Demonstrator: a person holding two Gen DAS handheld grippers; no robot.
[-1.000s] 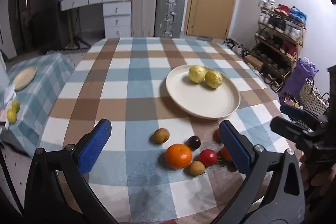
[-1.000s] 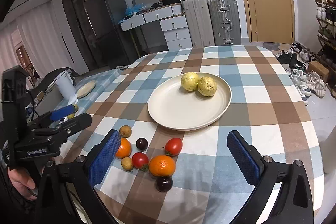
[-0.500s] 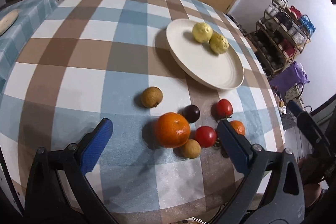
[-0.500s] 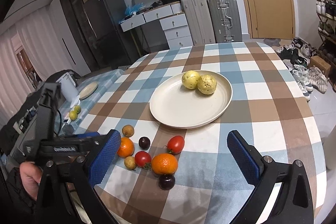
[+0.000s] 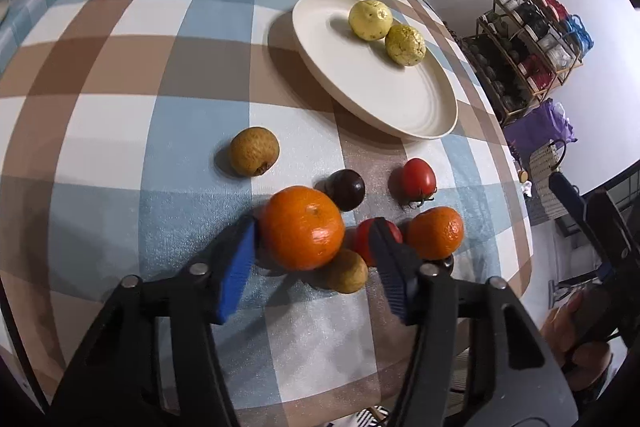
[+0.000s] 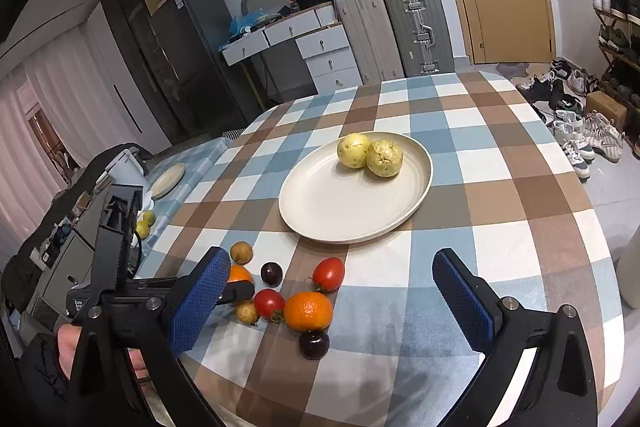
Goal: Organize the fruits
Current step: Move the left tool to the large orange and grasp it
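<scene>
Left hand-held gripper (image 5: 312, 247) closing around an orange (image 5: 302, 227) on the bench (image 5: 120, 99).
Its left pad is touching the fruit, the right not yet; the right hand-held gripper (image 6: 332, 303) is hovering wide open.

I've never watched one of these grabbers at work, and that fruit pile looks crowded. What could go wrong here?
The left gripper is closing its jaws around the big orange. Its right finger sits against a red tomato, so it might pinch or bruise it.

A small brown fruit touches the big orange; lifting could send it rolling.

The left finger meets the round peel only at its edge, so the orange might slip.
</scene>
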